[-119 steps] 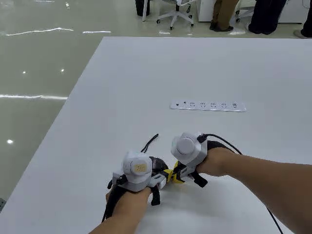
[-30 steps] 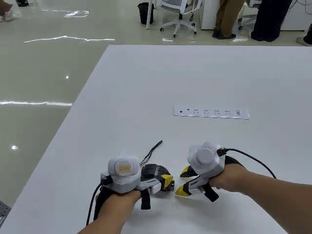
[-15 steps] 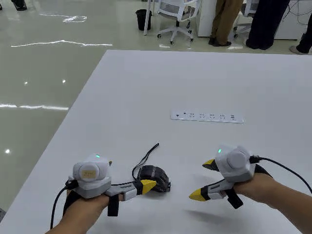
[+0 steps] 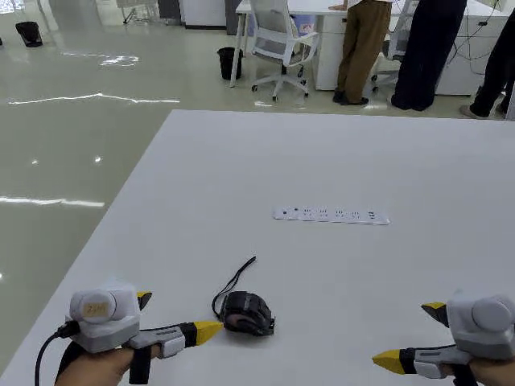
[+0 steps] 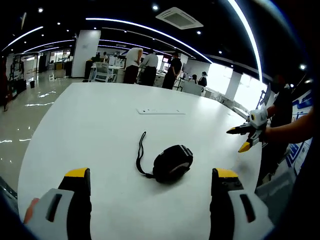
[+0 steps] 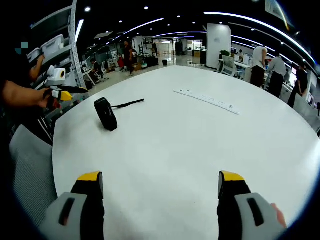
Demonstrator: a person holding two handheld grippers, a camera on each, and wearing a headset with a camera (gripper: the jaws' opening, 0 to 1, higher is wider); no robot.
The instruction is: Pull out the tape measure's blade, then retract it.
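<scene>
The black tape measure (image 4: 245, 312) lies on the white table (image 4: 338, 161), its wrist strap (image 4: 233, 281) curling away from it and no blade showing outside the case. My left gripper (image 4: 175, 315) hovers just to its left, open and holding nothing. In the left gripper view the tape measure (image 5: 172, 162) sits a short way ahead of the left gripper (image 5: 151, 174), between its spread jaws. My right gripper (image 4: 412, 334) is open at the lower right, well apart from the tape. From the right gripper (image 6: 160, 177), the tape measure (image 6: 106, 113) is far off to the left.
A white power strip (image 4: 330, 215) lies flat in the middle of the table, beyond the tape measure. The table's left edge (image 4: 121, 201) drops to a shiny floor. People and an office chair (image 4: 278, 40) stand past the far edge.
Both grippers were close together at the tape measure; they have since drawn apart to the left and right, leaving it lying free. The head camera has tilted up.
</scene>
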